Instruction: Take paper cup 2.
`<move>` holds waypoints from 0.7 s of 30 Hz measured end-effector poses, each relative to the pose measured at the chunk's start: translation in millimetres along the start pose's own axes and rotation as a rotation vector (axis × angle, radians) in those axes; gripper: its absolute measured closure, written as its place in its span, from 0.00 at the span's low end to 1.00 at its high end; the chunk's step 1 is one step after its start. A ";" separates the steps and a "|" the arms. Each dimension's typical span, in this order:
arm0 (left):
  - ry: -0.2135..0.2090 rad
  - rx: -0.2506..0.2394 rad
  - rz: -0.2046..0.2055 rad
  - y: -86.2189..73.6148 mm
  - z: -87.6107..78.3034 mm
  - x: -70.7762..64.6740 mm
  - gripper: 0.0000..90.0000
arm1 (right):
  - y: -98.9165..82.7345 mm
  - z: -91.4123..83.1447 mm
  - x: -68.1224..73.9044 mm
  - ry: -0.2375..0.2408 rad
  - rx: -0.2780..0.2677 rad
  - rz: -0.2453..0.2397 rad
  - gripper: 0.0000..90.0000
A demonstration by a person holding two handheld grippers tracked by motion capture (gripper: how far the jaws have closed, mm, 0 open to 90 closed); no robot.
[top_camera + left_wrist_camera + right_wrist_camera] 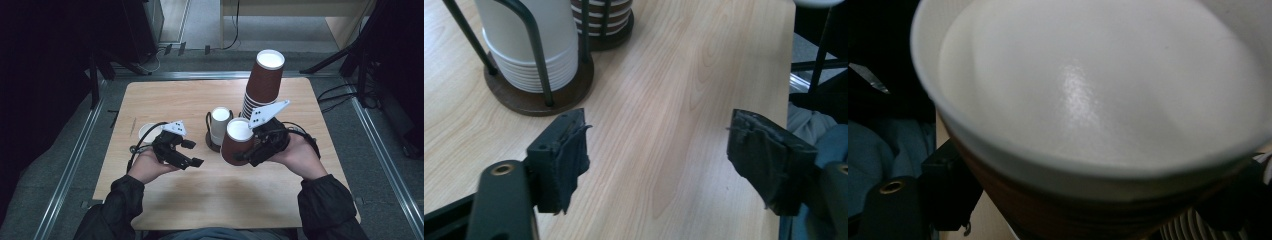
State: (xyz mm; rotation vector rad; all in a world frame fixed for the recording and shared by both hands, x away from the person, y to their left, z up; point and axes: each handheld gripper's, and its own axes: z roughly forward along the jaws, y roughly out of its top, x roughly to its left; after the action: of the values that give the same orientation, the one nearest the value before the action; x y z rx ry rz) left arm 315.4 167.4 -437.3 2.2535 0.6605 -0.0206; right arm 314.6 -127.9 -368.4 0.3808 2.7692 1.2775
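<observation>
The right gripper (248,150) has a brown paper cup (236,140) clamped by its side wall, jaws closed on the body below the white rim, and it's carrying the cup in the air just right of the little wire rack of white cups (219,126), with the tall stack of brown cups (262,82) right behind it; in the right gripper view the cup (1098,100) is huge and close, white inside, empty as far as I can see. The left gripper (192,155) is hovering over the counter (200,200) with nothing in it — its view shows the two pads (566,155) standing well apart with bare wood between them.

On handling: this thing looks super light, thin-walled and squishy; squeeze hard mid-wall and I'd expect it to go oval or crease, and the coated paper seems a bit slick, so too soft a grip could let it slip or rotate. The stiffest part is probably the rolled rim, then the base ring, so I'd grab just under the rim or low near the bottom; the current hold on the side wall looks fine as long as the pressure stays gentle. The tall brown stack is leaning a little and looks tippy — I'd steer clear of bumping it. There's also a white cup (148,132) on the counter behind the left hand.
</observation>
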 end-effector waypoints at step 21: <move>-0.080 0.041 0.027 -1.3 17.8 -8.3 0.05 | -51.5 46.2 -7.6 0.057 -0.026 0.076 0.17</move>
State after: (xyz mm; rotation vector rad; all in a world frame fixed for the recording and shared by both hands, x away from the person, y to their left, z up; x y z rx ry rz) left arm 310.9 152.1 -448.8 2.2883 0.5917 -0.1117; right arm 319.6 -127.8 -437.9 0.4588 2.8069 1.3602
